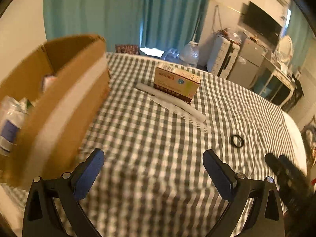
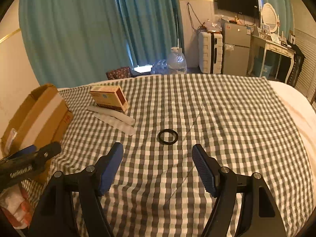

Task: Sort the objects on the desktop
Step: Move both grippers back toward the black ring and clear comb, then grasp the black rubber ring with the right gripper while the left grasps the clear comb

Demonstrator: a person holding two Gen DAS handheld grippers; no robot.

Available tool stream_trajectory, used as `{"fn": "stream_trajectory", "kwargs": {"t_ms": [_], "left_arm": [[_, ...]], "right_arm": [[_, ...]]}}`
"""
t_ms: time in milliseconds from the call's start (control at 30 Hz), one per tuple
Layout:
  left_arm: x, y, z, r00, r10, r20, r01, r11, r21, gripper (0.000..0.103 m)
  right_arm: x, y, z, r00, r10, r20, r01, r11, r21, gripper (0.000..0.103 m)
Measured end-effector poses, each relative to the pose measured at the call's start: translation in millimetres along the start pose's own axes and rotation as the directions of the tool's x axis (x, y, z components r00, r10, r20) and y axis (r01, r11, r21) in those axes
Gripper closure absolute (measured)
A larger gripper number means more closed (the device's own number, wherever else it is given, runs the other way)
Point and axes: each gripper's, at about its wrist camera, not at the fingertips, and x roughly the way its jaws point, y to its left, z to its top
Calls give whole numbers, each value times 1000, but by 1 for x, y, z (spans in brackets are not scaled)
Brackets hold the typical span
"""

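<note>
Item: small black ring, thin and apparently rigid, plastic or rubber by the look of it. It lies flat on the grey-and-white checked cloth, clear of all else. Handling, as judged: very light, stiff, low profile; liable to skate on the cloth if nudged. Best taken across its outer rim, pads set low against the cloth.

Right gripper: jaws wide apart, nothing between them; the ring sits just ahead, roughly on the centre line.

Left gripper: jaws likewise spread wide and empty; the ring lies ahead and off to its right.

Other stock: tan cardboard medicine box resting on white foam strips, a white comb beside them; open brown cardboard carton at left, already holding some items.
</note>
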Motion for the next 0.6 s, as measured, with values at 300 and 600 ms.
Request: {"fn": "stream_trajectory", "kwargs": {"t_ms": [300, 600], "left_arm": [[72, -29, 10, 999, 26, -19, -26, 999, 34, 1], [102, -50, 18, 1000, -25, -9, 25, 999, 42, 1]], "right_arm": [[86, -12, 9, 994, -28, -109, 21, 998, -64, 31], [114, -15, 6, 984, -81, -161, 58, 988, -141, 85]]}}
